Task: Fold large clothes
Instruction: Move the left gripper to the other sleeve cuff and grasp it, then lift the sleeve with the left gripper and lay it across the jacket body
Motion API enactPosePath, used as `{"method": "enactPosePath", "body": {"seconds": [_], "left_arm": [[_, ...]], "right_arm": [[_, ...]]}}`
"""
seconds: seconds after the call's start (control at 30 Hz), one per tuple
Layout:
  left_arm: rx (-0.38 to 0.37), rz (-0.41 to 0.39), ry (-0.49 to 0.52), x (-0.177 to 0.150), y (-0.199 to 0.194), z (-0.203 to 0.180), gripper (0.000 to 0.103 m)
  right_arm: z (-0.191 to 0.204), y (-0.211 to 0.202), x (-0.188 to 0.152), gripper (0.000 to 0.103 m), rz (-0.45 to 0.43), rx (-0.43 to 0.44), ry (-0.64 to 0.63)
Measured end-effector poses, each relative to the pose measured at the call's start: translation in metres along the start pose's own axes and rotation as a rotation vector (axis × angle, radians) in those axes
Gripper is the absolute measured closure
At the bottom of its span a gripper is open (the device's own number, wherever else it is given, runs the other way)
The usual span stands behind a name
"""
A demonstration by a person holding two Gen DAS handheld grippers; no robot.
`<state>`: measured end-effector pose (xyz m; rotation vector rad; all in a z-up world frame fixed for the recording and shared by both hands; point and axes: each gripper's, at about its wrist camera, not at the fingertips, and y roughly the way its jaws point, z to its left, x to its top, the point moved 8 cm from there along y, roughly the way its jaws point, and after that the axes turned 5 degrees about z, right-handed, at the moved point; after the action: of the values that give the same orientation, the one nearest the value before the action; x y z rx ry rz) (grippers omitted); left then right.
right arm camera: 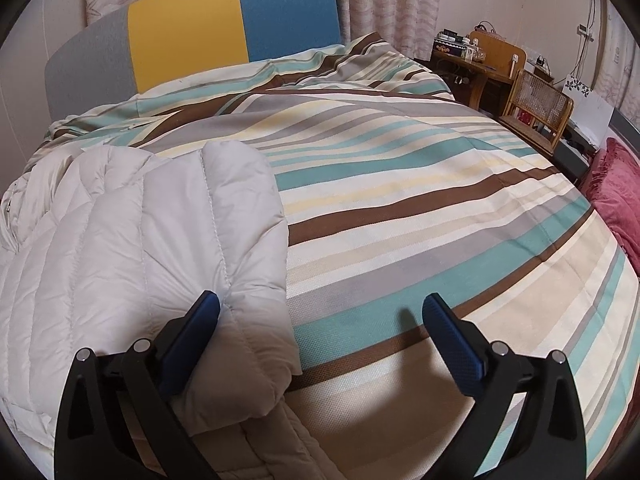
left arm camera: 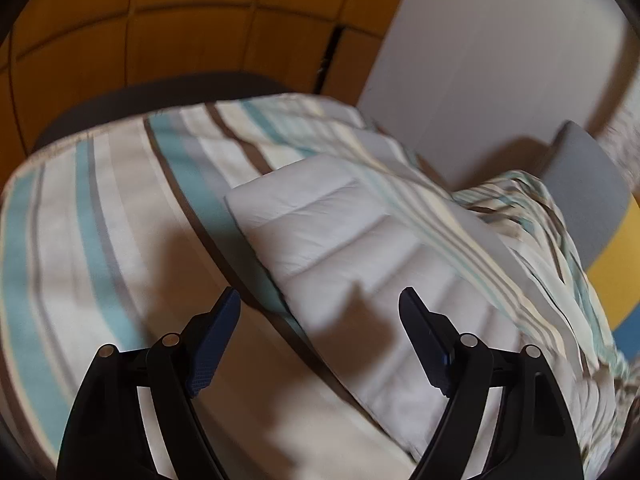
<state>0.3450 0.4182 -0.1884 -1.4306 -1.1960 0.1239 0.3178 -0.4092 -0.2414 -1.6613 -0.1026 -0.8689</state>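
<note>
A pale grey quilted puffer jacket (right arm camera: 132,240) lies folded on a striped bedspread (right arm camera: 420,200). In the right wrist view its rounded folded edge runs down between my jaws. My right gripper (right arm camera: 320,308) stands open, its left pad beside the jacket's edge and its right pad over bare bedspread. In the blurred left wrist view the same jacket (left arm camera: 360,248) stretches from the centre toward the lower right. My left gripper (left arm camera: 320,300) is open just above the jacket's near edge, with nothing pressed between its fingers.
A headboard (right arm camera: 240,28) in grey, yellow and blue stands at the bed's far end. A wooden desk (right arm camera: 476,64) and cane chair (right arm camera: 536,104) sit to the right, beside a red cushion (right arm camera: 616,192). A white wall panel (left arm camera: 500,52) and orange wooden panelling (left arm camera: 160,28) lie beyond the bed.
</note>
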Motion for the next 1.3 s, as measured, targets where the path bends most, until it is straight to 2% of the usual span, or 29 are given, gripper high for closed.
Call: {"method": "enactPosePath", "body": {"seconds": [0.07, 0.13, 0.17, 0.23, 0.27, 0.33, 0.4, 0.5, 0.57, 0.63, 0.73, 0.87, 1.07, 1.3], "left_arm": [[0.008, 0.020, -0.035, 0.004, 0.014, 0.009, 0.022], [0.002, 0.060, -0.086, 0.004, 0.030, 0.015, 0.034], [-0.008, 0.069, -0.104, 0.004, 0.034, 0.016, 0.034], [-0.004, 0.047, -0.127, 0.005, 0.037, 0.017, 0.036], [-0.004, 0.034, -0.126, 0.005, 0.037, 0.016, 0.044], [-0.006, 0.041, -0.105, 0.004, 0.040, 0.010, 0.080], [-0.034, 0.017, -0.108, 0.003, 0.033, 0.005, 0.092], [-0.051, -0.036, -0.115, 0.003, 0.019, -0.001, 0.094], [-0.059, -0.094, -0.086, 0.003, 0.001, -0.011, 0.094], [-0.084, -0.155, -0.046, 0.001, -0.023, -0.024, 0.094], [-0.161, -0.227, 0.013, -0.005, -0.062, -0.052, 0.094], [-0.237, -0.307, 0.155, -0.026, -0.115, -0.099, 0.094], [-0.337, -0.327, 0.390, -0.091, -0.164, -0.171, 0.094], [-0.371, -0.259, 0.513, -0.168, -0.169, -0.224, 0.094]], "right_arm": [[0.000, 0.000, 0.000, 0.002, -0.002, -0.002, -0.001], [0.001, -0.001, 0.000, 0.002, -0.003, -0.005, -0.002], [0.001, -0.001, 0.000, 0.002, -0.004, -0.006, -0.003], [0.000, -0.001, 0.000, 0.002, -0.005, -0.007, -0.003], [0.000, -0.001, 0.000, 0.002, -0.006, -0.008, -0.004], [0.000, -0.001, -0.001, 0.002, -0.007, -0.009, -0.004], [0.000, -0.001, -0.001, 0.002, -0.007, -0.008, -0.004], [0.000, -0.001, -0.001, 0.002, -0.008, -0.009, -0.004], [0.000, -0.001, -0.001, 0.002, -0.007, -0.008, -0.004], [0.000, -0.001, -0.001, 0.002, -0.007, -0.008, -0.004], [0.000, -0.001, -0.001, 0.002, -0.007, -0.008, -0.003], [0.000, -0.001, -0.001, 0.002, -0.008, -0.008, -0.003], [0.001, -0.001, -0.001, 0.002, -0.007, -0.008, -0.002], [0.001, -0.001, -0.001, 0.002, -0.007, -0.005, 0.000]]}}
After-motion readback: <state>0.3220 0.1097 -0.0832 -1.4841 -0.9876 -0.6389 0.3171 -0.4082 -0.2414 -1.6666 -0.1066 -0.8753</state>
